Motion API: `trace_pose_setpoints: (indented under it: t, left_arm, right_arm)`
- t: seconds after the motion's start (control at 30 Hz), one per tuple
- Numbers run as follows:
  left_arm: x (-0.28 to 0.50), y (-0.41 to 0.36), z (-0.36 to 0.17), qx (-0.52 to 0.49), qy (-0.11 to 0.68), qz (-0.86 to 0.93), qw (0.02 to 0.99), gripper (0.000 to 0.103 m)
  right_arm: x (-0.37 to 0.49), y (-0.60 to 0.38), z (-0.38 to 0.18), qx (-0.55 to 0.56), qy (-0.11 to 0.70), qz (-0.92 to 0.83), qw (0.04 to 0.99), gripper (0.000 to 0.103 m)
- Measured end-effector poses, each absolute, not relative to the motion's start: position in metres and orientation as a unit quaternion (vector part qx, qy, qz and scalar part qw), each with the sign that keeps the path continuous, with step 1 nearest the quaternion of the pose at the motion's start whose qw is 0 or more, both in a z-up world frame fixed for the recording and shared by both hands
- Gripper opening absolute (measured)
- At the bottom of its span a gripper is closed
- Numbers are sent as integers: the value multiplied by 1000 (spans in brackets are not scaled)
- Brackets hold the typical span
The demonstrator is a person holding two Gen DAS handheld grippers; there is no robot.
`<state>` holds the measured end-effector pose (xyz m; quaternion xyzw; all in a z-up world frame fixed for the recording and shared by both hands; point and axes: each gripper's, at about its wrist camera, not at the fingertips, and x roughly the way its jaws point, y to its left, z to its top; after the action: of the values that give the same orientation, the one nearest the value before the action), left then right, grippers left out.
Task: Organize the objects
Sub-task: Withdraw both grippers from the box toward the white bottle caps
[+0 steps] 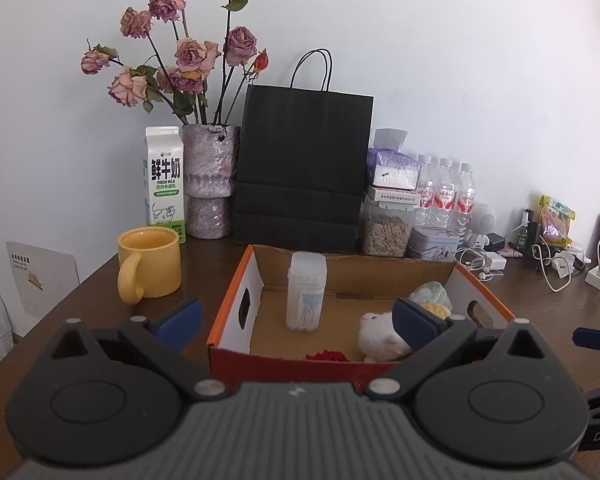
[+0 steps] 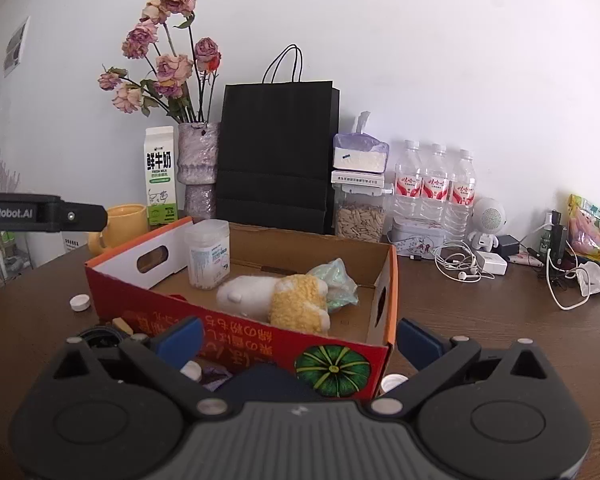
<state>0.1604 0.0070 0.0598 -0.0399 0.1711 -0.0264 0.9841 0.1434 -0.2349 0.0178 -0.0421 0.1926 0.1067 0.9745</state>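
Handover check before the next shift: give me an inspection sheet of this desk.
Surface: brown wooden desk.
Job's things: cardboard box holds a plastic jar, plush toy and small bag.
Clutter: loose white caps, yellow mug, milk carton, black paper bag, water bottles.
Grippers: left gripper and right gripper open, empty.
Cables: earphones, white charger cables.
Surroundings: white wall, dried roses.

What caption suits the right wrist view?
Open tongs face a cardboard box holding a plush toy and plastic jar.
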Motion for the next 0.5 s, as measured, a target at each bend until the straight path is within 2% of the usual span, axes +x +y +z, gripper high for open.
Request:
trace_pose_setpoints:
  t: [0.5]
  left_arm:
    - [109,30,38,-40,223,-15,974,103]
  right_arm:
    - [89,-261,4,-60,215,117,968,103]
